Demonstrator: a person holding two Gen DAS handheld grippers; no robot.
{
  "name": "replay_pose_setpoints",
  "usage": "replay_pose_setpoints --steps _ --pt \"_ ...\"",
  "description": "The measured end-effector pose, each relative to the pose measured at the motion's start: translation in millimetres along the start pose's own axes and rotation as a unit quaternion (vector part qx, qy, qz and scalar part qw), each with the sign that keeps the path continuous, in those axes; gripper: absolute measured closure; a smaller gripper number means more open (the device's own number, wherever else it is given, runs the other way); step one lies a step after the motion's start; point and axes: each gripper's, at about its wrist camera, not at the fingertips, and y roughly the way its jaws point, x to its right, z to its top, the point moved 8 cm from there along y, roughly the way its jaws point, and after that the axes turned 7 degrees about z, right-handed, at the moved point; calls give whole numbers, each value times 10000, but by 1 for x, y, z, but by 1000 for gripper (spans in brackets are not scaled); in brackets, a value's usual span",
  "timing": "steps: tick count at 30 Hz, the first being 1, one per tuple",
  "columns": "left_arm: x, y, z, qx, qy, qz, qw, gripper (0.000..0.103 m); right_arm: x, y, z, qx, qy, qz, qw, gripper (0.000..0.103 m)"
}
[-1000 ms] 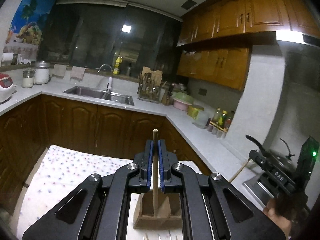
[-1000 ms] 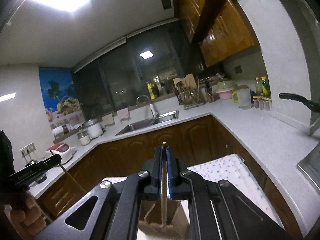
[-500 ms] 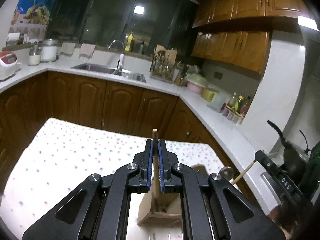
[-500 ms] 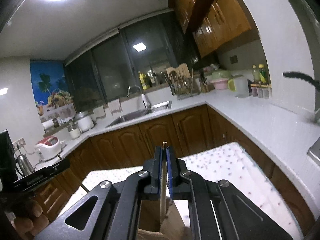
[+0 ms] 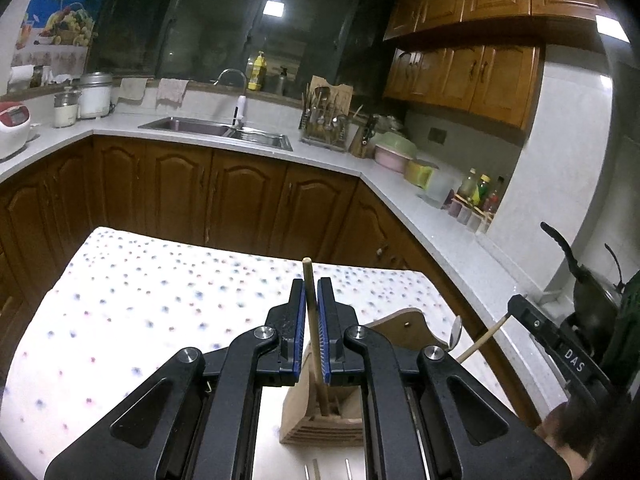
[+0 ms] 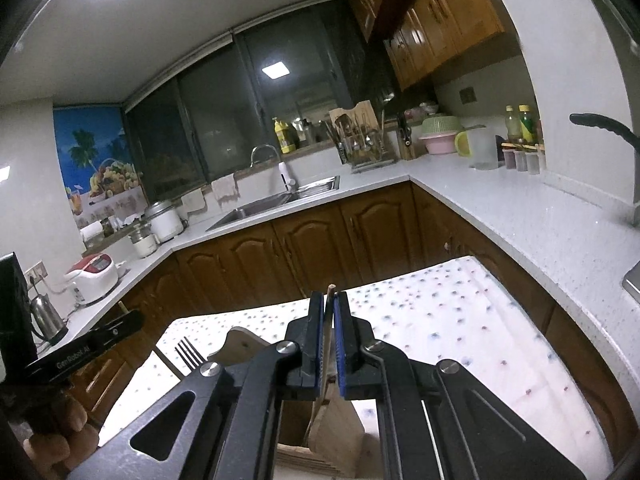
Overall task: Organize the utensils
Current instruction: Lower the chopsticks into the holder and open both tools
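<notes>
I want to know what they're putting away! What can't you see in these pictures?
- Left gripper: its wooden handle runs down into the wooden holder, so its working end is hidden in the left view.
- Right gripper: the holder's slots lie behind its body in the right view.
- Spoon: only its bowl shows; the left gripper's arm covers the rest.

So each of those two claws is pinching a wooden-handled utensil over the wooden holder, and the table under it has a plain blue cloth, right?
Nearly. The cloth is white with small coloured dots, not plain blue; the left wrist view shows it. The rest stands: the left gripper and the right gripper each have their jaws pinched on a wooden handle above the wooden holder.
</notes>
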Motion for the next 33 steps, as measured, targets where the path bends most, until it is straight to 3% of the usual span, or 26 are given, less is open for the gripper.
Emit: replay_pose_setpoints --steps 4,6,8,9,10,16,23,33 --pt "-2 -1 1 -94 -51 -43 9999 96 1 0 -1 -51 80 50 9999 93" --pt "-3 -4 1 -116 -67 -110 9998 88 2 -1 -1 -49 158 78 9998 88" --pt "-5 -12 2 -79 -90 -109 9999 65 3 -6 1 12 242 172 9996 64" --pt "-6 -18 3 -22 -111 -98 9999 48 2 -11 3 85 280 221 9993 42" --pt "-9 -26 4 55 -132 -66 9999 37 3 -15 7 173 295 239 9991 30" --pt "-23 -64 -4 256 -158 1 9995 26 -4 -55 14 577 372 298 9972 8" --pt "-39 -96 -36 124 -271 115 9995 23 -11 -99 -6 573 519 442 9960 6" --pt "-56 -118 -111 -426 -308 273 9982 23 -16 -140 -66 103 514 363 9980 6"
